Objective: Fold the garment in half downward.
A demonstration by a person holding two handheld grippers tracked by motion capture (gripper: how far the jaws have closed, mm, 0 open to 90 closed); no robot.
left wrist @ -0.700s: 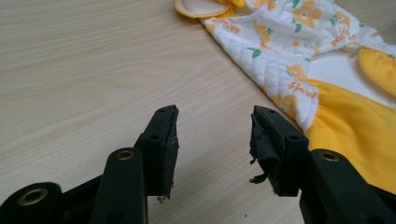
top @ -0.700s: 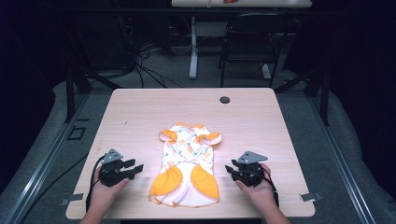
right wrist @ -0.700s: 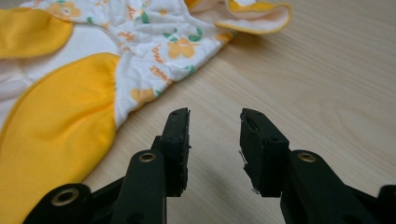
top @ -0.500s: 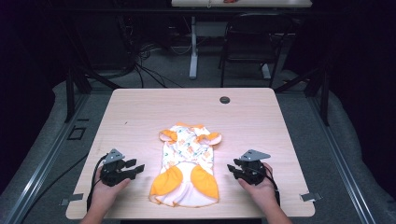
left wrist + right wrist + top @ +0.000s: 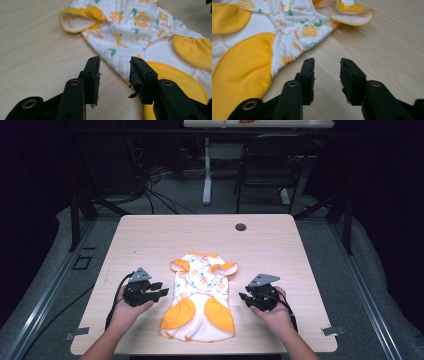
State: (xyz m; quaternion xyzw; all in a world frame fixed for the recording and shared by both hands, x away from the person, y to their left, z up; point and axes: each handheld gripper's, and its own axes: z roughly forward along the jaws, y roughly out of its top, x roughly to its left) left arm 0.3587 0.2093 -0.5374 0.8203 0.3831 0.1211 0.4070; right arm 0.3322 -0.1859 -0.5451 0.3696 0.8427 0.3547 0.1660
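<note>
Small garment (image 5: 199, 296), white with orange flowers and yellow-orange trim, lay flat on pale wooden worktop (image 5: 280, 250), toward the near edge, between both hands. Two rounded orange patches sat on its near part, two yellow-edged sleeves at the far end.

Left hand-held gripper (image 5: 159, 290) rested on the worktop just left of the garment, held in the left hand (image 5: 127, 307), jaws apart and pointed toward the cloth. Seen in the left gripper view (image 5: 114, 72): open gap between the black pads, garment edge close beyond the tips, nothing clamped.

Right hand-held gripper (image 5: 243, 296) sat just right of the garment, gripped by the right hand (image 5: 272, 312), jaws likewise apart and empty. Seen in the right gripper view (image 5: 327, 71): bare wood between the pads, garment hem just left of the tips, not touching.

Small dark round fitting (image 5: 241, 227) set into the worktop near the far edge, well apart from the garment.
</note>
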